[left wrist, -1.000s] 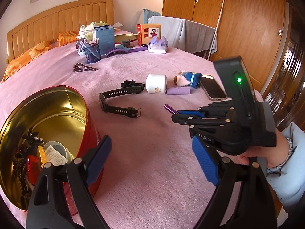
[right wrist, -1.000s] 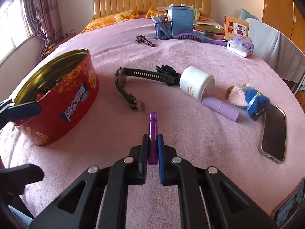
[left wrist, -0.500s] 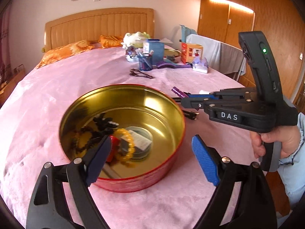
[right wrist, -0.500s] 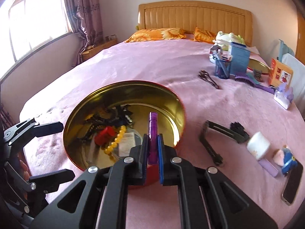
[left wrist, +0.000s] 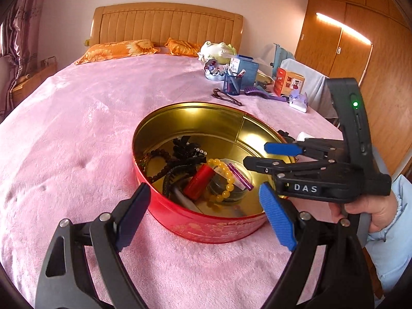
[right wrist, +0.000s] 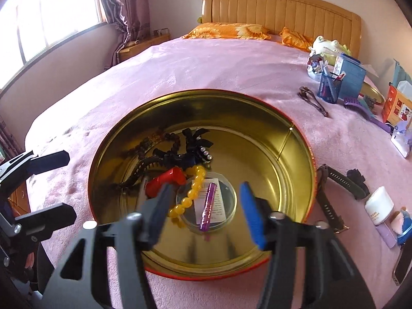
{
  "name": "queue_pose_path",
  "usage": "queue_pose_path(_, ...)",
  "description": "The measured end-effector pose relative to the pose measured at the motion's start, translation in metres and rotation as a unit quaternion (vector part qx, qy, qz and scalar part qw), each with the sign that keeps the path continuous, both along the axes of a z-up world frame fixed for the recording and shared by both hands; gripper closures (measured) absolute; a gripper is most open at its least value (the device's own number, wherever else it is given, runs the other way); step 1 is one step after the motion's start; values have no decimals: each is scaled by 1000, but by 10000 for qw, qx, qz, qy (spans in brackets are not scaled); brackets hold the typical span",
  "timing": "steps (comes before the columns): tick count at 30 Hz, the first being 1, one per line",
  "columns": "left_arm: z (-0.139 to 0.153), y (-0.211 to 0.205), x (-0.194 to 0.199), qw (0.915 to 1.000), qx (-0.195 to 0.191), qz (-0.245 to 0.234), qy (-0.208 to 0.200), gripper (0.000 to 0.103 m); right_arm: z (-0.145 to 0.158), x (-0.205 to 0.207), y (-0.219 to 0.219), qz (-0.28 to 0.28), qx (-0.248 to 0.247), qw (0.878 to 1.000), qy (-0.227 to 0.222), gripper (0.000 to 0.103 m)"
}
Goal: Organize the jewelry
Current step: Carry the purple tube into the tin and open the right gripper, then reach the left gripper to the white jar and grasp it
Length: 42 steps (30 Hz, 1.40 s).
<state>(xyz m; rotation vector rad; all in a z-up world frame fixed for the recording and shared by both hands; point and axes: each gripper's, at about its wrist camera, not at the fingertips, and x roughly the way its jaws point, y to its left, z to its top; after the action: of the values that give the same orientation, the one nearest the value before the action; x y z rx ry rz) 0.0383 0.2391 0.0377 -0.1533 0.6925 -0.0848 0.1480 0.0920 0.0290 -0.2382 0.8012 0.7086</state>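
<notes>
pink blanket (right wrist: 219,61) | orange pillows (right wrist: 229,31) | white jar (right wrist: 379,206) | pen cup (right wrist: 330,87)

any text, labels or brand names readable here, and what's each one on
"DAS": white letters on the body of the right gripper.
Gold print on the red outer wall of the tin: too blurred to read.
Printed slip under the purple tube in the tin: too small to read.
White jar label: too small to read.
Orange box: a picture, lettering unreadable.

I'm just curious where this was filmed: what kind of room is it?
Almost certainly a bedroom in a home: a large bed with a pink blanket, a wooden headboard with orange pillows, and wooden wardrobe doors.
</notes>
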Motion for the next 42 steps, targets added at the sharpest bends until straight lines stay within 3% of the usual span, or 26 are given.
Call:
queue_pose_path(3, 1, -16, 2, 9999, 84, -150, 0, 19, 7, -3, -25, -183, 178, 9996, -148, 31)
queue_pose_path(6, 1, -37, 7, 9993, 123, -349, 51, 19, 8, -9, -56, -479, 242, 9978, -398, 8)
queue_pose_path(7, 0, -46, 8, 9990, 139, -427, 68, 19, 6, -11, -67, -586, 261, 9968, -480, 7)
queue_pose_path(13, -5, -103, 24, 9951, 358, -897, 208, 19, -21, -16, -143, -1299, 270, 9906, -342, 6)
queue_pose_path(19, -5, -169, 40, 9880, 672, -1393, -17, 19, -40, -15, -213, -1956, 160, 9799, -350, 6)
queue_pose_path(28, -22, -247, 112, 9798, 693, -1863, 208, 19, -51, -10, -290, -2725, 124, 9610, -452, 6)
queue_pose_path(36, -51, -297, 196, 9780, 679, -1893, 554, 19, -56, 2, -320, -2890, 237, 9564, -360, 6)
queue_pose_path(42, -79, -331, 246, 9732, 770, -1984, 875, 18, -53, 25, -322, -2702, -164, 9614, -494, 6)
